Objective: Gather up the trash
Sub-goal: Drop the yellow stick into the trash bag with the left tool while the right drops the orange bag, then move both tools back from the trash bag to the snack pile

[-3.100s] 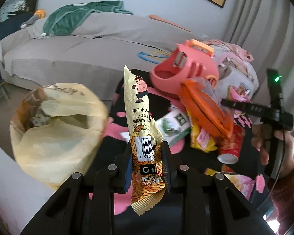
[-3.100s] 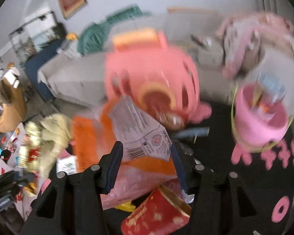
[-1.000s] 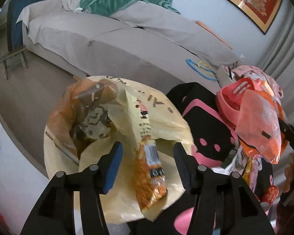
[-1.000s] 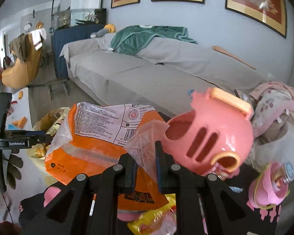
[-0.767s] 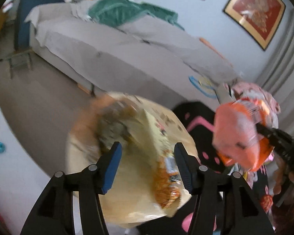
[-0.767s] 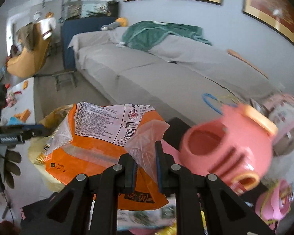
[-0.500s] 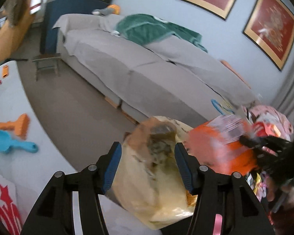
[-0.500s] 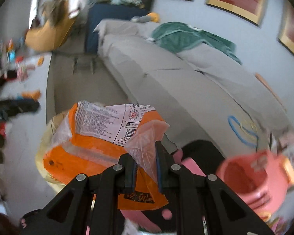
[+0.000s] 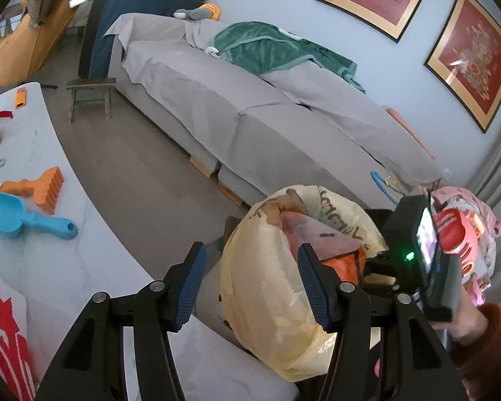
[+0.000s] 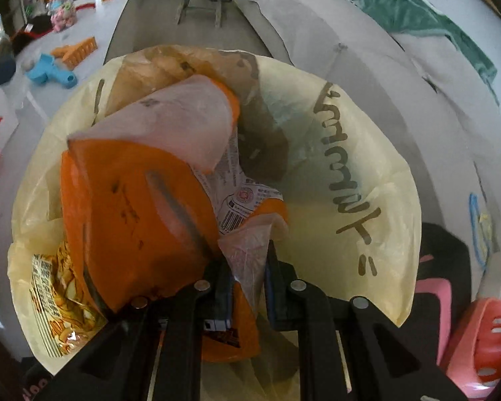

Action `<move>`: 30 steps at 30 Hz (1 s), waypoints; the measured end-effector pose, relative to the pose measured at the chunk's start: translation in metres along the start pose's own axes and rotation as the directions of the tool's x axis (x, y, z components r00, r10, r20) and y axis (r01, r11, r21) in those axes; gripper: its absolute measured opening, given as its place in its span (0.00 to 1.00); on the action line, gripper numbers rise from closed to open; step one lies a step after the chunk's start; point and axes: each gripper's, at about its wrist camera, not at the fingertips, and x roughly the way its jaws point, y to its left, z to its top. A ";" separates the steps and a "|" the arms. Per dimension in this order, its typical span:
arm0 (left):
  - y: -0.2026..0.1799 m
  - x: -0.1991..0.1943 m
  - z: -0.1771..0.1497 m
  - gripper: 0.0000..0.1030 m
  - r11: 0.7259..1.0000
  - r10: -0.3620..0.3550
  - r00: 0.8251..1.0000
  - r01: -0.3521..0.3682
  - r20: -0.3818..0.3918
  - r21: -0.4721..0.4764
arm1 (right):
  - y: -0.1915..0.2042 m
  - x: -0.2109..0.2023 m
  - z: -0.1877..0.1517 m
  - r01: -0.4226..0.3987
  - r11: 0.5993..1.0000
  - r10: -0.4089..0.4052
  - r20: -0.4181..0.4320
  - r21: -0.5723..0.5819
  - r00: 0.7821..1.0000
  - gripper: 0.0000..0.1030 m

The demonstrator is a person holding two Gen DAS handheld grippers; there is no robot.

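left tongs (image 9: 248,279): spread wide apart, gripping nothing; held beside the yellow trash bag (image 9: 270,287), whose bulging side shows between the blue pads
right tongs (image 10: 247,267): clamped on a clear flap of the orange snack wrapper (image 10: 137,210); reaching down into the bag's mouth; in the left wrist view the right tongs (image 9: 370,267) enter the bag from its right side, held by the person's right hand (image 9: 464,317)
orange snack wrapper: inside the trash bag, crumpled, white barcode label facing up; fills the left half of the opening
noodle wrapper (image 10: 60,300): lying low in the bag against its left wall, partly under the orange one
yellow trash bag: open, rim (image 10: 367,153) folded outward with dark lettering; stands at the edge of the white counter (image 9: 33,240)
counter: carries a blue scoop (image 9: 23,219) and an orange rake (image 9: 38,185), just beside each other
beyond: grey sofa (image 9: 250,100) with a green blanket (image 9: 277,50); pink toy (image 9: 457,237) behind the right tongs
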 end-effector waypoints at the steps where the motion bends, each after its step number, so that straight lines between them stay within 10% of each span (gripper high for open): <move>1: 0.001 0.002 0.000 0.55 1.000 0.001 1.000 -0.001 -0.003 -0.002 | -0.004 -0.003 -0.003 -0.016 1.000 0.016 0.005 0.012 1.000 0.14; 10: 0.008 0.007 0.002 0.55 0.999 -0.003 1.000 0.003 -0.002 -0.033 | -0.040 -0.078 -0.036 -0.100 0.986 0.075 0.180 0.136 0.981 0.30; 15: 0.006 0.008 0.004 0.55 0.999 -0.013 1.000 0.013 0.004 -0.036 | -0.045 -0.111 -0.029 -0.311 0.927 0.227 0.347 0.209 0.910 0.31; 18: 0.004 0.009 0.005 0.55 1.000 -0.011 1.000 0.011 0.005 -0.028 | -0.029 -0.096 -0.017 -0.446 0.876 0.379 0.310 0.184 0.872 0.25; 25: 0.006 0.003 0.006 0.56 1.000 0.014 1.000 -0.014 0.014 -0.027 | -0.004 -0.002 -0.002 -0.371 0.890 0.379 0.022 0.264 0.925 0.18; 30: 0.003 -0.001 0.006 0.56 0.999 0.030 0.999 -0.030 0.018 -0.023 | -0.006 -0.003 -0.005 -0.372 0.888 0.375 0.041 0.269 0.926 0.21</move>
